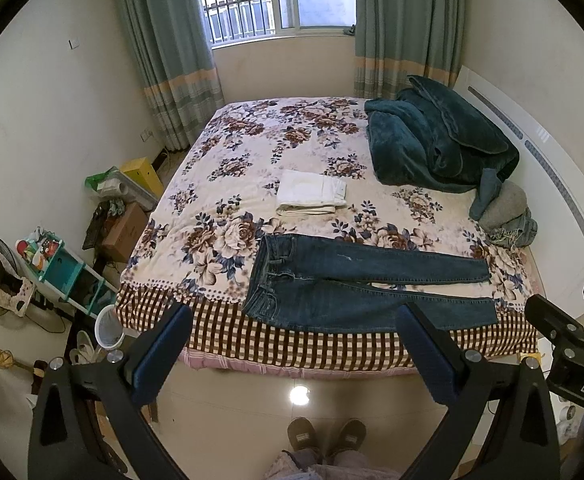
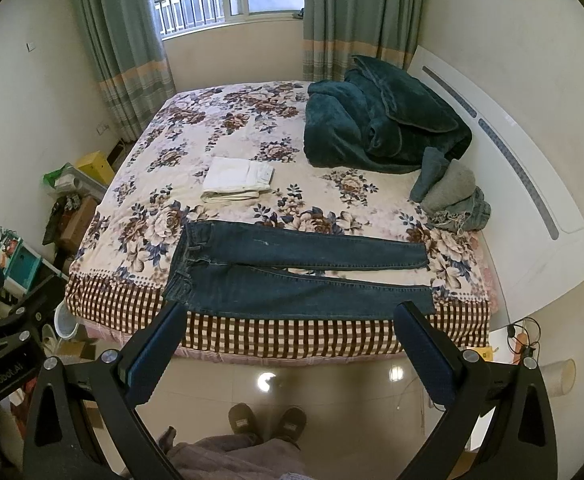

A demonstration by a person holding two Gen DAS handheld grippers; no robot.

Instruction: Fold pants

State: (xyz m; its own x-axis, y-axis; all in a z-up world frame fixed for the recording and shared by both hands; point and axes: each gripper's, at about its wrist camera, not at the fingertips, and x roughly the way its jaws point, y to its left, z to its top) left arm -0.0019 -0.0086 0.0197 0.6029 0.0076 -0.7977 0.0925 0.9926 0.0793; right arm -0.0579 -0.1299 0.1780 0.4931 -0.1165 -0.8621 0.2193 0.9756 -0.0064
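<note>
Fold not begun, I judge: dark blue jeans [image 1: 356, 280] lie flat on bed edge, ahead of and beyond both claws; left gripper [image 1: 292, 354] & right gripper [image 2: 287, 350] gape wide, empty; next: reach fwd, pinch waistband & hem.

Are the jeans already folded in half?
No, the jeans lie flat along the near edge of the bed, both legs stretched out full length side by side.
</note>
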